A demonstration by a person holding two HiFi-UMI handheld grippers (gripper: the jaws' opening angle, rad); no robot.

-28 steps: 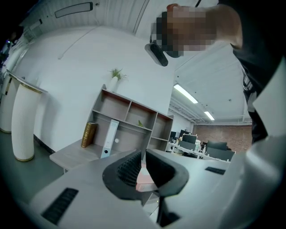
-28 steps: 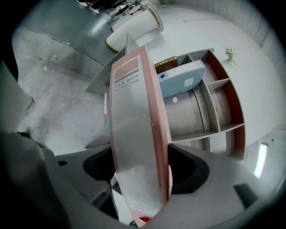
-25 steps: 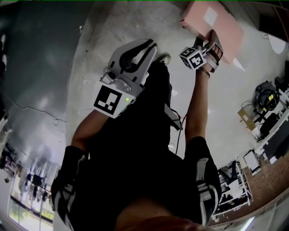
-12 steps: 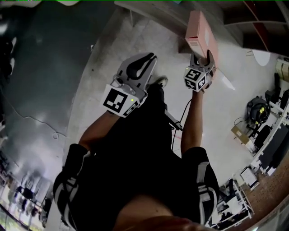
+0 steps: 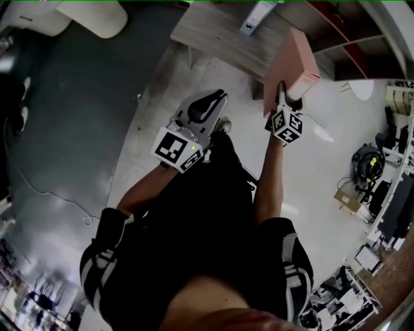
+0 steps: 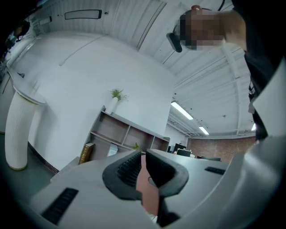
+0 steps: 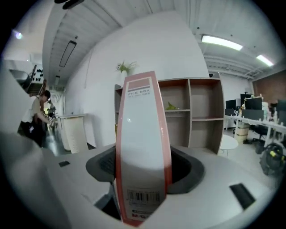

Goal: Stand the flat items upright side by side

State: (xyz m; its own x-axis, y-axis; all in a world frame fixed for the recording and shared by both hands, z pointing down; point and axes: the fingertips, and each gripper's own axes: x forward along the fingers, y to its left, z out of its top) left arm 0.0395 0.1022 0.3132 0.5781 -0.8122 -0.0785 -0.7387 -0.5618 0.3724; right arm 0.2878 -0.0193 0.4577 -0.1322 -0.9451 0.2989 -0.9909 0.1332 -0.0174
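A pink box file [image 5: 294, 61] hangs in the air in front of the wooden table [image 5: 213, 32], held on edge. My right gripper [image 5: 284, 102] is shut on its lower end. The jaws have just been closing, with the file between them. In the right gripper view the file's white, pink-edged spine [image 7: 143, 129] stands upright between the jaws of that gripper [image 7: 143, 166], barcode at the bottom. My left gripper [image 5: 212, 102] floats to the left of the file, shut. In the left gripper view a pinkish strip shows in the narrow gap of the left gripper [image 6: 144, 169]; what it is I cannot tell.
A blue-and-white flat item [image 5: 257, 16] lies on the table. Behind it stands an open shelf unit [image 7: 196, 116], with a gold book [image 6: 86, 153] in one bay. A small round white table [image 5: 362, 87] is at the right. A person [image 7: 38, 112] stands far left.
Both grippers have come up toward the table. The right gripper rolled, turning the pink file from lying flat to standing on edge. The left gripper stayed shut.
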